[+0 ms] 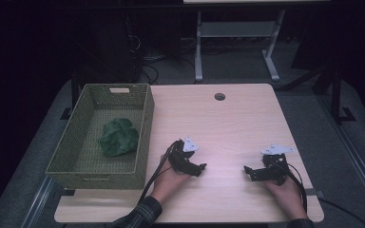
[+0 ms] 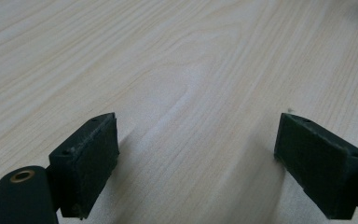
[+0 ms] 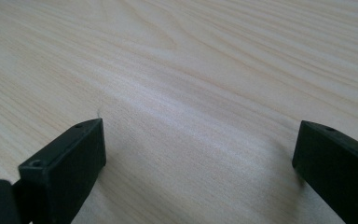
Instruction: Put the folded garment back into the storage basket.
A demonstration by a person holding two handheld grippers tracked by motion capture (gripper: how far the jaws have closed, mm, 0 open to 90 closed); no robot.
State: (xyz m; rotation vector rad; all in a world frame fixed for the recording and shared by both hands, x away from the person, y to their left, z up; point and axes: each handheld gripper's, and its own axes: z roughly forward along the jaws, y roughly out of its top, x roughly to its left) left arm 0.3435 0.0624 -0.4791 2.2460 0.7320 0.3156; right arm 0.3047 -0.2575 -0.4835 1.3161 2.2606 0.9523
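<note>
A green perforated basket [image 1: 142, 135] stands at the table's left side, and a crumpled green cloth [image 1: 119, 137] lies inside it. My left gripper [image 1: 200, 167] rests low on the light wooden table [image 1: 228, 123] just right of the basket, pointing right. In the left gripper view its jaws stand wide apart around bare wood, so the left gripper [image 2: 196, 156] is open and holds nothing. My right gripper [image 1: 248, 171] sits near the front right of the table, pointing left toward the other one. The right gripper [image 3: 198, 161] is open too, with bare wood between its jaws.
A round cable hole [image 1: 219, 97] sits near the table's far edge. Beyond the table are white desk legs [image 1: 198, 47] and cables on a dark floor. The person's forearms come in over the front edge.
</note>
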